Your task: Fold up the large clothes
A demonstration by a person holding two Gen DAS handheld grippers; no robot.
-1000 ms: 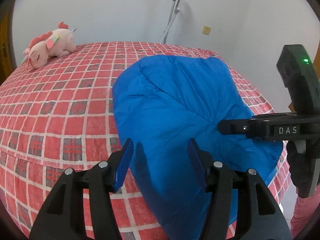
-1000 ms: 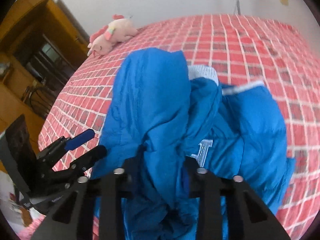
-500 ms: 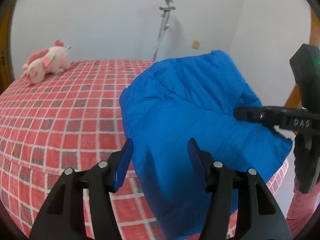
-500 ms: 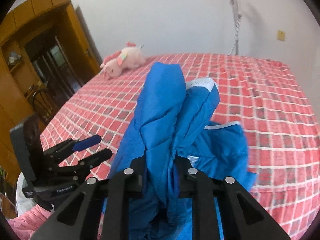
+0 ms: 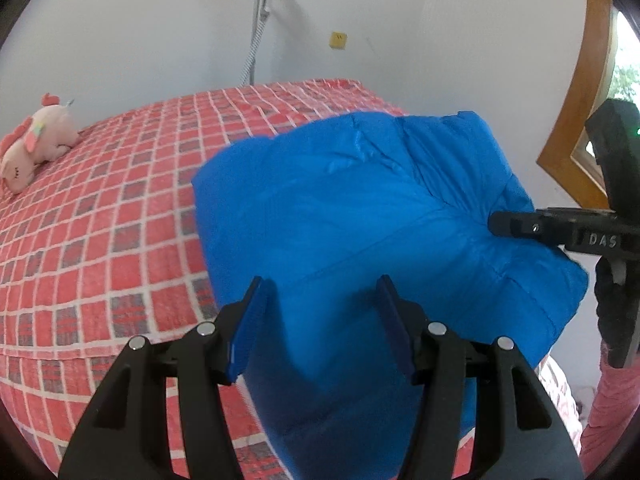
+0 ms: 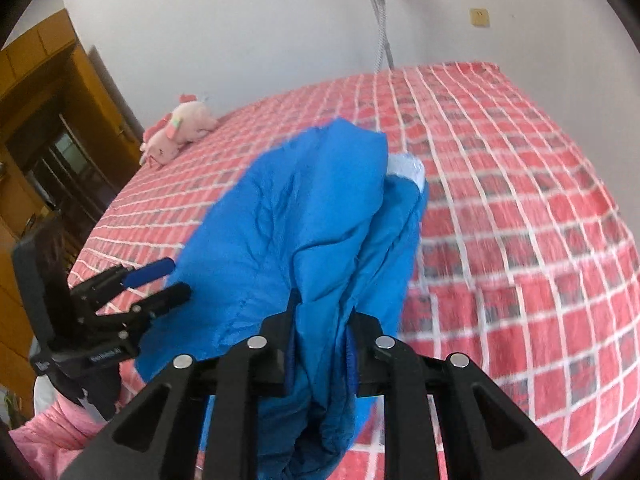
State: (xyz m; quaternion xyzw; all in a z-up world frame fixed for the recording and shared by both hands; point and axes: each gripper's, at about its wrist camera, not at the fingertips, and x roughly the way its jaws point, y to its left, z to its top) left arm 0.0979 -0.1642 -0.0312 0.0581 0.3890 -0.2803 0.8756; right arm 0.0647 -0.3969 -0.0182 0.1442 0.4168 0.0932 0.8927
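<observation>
The right gripper [image 6: 320, 344] is clamped on a thick bunch of the blue jacket [image 5: 360, 216] and holds it up off the bed [image 5: 100, 220], so the padded cloth hangs in a doubled, sagging fold over the near edge of the mattress. The left gripper [image 5: 320, 320] has its jaws spread wide with nothing between them; it hovers just in front of the hanging cloth, which fills the gap behind its blue pads [image 5: 248, 328] without being pinched.

The step in hand looks like carrying or re-laying the jacket — one side lifted, the other not yet caught. The next move probably calls for the left gripper to close on a free edge or corner of the cloth, so that both tools can stretch the jacket flat and lay it on the checked cover before making a fold.

Room is good: the red checked cover lies bare across most of the bed, well away from the pink plush toy [image 6: 180, 128] near the far side by the wall. The tight spots are the bed's near edge, where the jacket's low end dangles — it could slide off — and the wooden frame [image 5: 576, 128] close on the right.
</observation>
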